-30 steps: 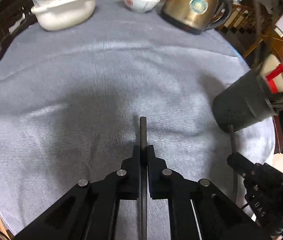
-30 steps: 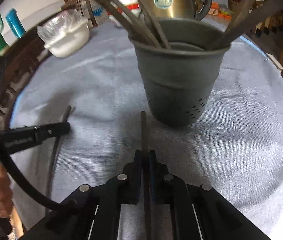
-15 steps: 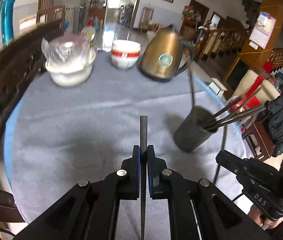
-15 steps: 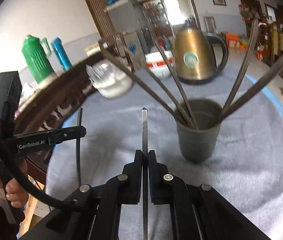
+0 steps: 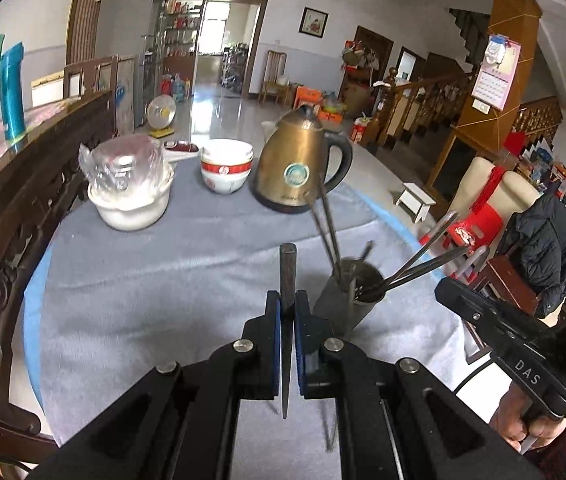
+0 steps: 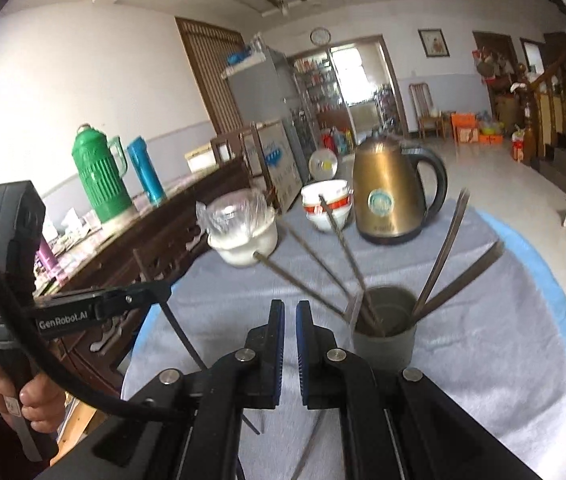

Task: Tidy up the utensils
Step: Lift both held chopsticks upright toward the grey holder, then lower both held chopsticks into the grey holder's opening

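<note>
A dark grey utensil holder [image 5: 349, 296] [image 6: 385, 334] stands on the grey tablecloth with several dark chopsticks [image 5: 423, 262] [image 6: 443, 256] leaning in it. My left gripper [image 5: 288, 300] is shut on one dark chopstick [image 5: 287, 272], held upright above the table, left of the holder. It also shows in the right wrist view [image 6: 163, 290] with the chopstick [image 6: 183, 332] slanting down. My right gripper [image 6: 286, 308] has its jaws slightly apart with nothing between them. A blurred chopstick [image 6: 357, 310] hangs at the holder's rim.
A brass kettle [image 5: 303, 168], stacked white and red bowls [image 5: 227, 168] and a white pot with a plastic bag [image 5: 129, 188] stand at the table's far side. A dark carved wooden bench [image 5: 11, 216] runs along the left edge.
Both grippers rose and tilted up from the tablecloth. My right gripper let go of its chopstick, which now drops blurred at the holder. The left still holds its chopstick.
</note>
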Tool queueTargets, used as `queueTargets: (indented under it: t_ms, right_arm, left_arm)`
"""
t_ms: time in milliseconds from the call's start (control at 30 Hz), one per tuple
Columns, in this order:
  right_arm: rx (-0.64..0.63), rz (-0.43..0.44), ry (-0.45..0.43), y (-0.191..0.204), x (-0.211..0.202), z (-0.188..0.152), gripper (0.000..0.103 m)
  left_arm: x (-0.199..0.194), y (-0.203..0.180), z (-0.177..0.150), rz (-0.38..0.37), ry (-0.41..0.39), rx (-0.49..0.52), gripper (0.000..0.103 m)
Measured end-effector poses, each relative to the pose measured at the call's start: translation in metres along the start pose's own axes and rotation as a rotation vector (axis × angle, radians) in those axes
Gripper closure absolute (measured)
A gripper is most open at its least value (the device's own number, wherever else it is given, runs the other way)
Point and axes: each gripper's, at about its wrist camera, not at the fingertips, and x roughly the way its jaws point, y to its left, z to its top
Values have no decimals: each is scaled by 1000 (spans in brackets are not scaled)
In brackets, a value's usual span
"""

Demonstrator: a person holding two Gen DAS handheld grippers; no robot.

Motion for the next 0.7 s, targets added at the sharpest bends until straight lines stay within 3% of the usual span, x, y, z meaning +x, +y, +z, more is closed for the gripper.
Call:
queueTargets:
  t_ms: [100,167,333,400,433,467,533,633,700]
  right_arm:
    - [11,-20,16,-4,0,4,96]
    - [39,11,42,-10,2,1,95]
    - [166,81,201,-32,26,-22,92]
    - [216,86,220,-42,35,-33,84]
    - [237,81,226,-47,40,-37,71]
    - [260,82,232,-51,43,-40,52]
    - [322,93,218,-61,50,-47,35]
    - [293,39,235,-62,64,-50,41]
    - [285,22,286,-63,81,-52,59]
  left_arm:
    - [-4,-3,1,15,-16,9,96]
    - [-3,0,-2,12,-12,-1,97]
    - [-3,11,-13,26,15,-27,97]
    - [-5,15,-17,23,18,-35,96]
    - [-6,16,-19,23,17,-36,96]
    - [-7,17,-21,21,16,-38,97]
    - [-8,20,-24,17,19,-44,97]
    - [-7,22,-29,11,23,-54,97]
    - [-6,22,-31,3,27,-59,97]
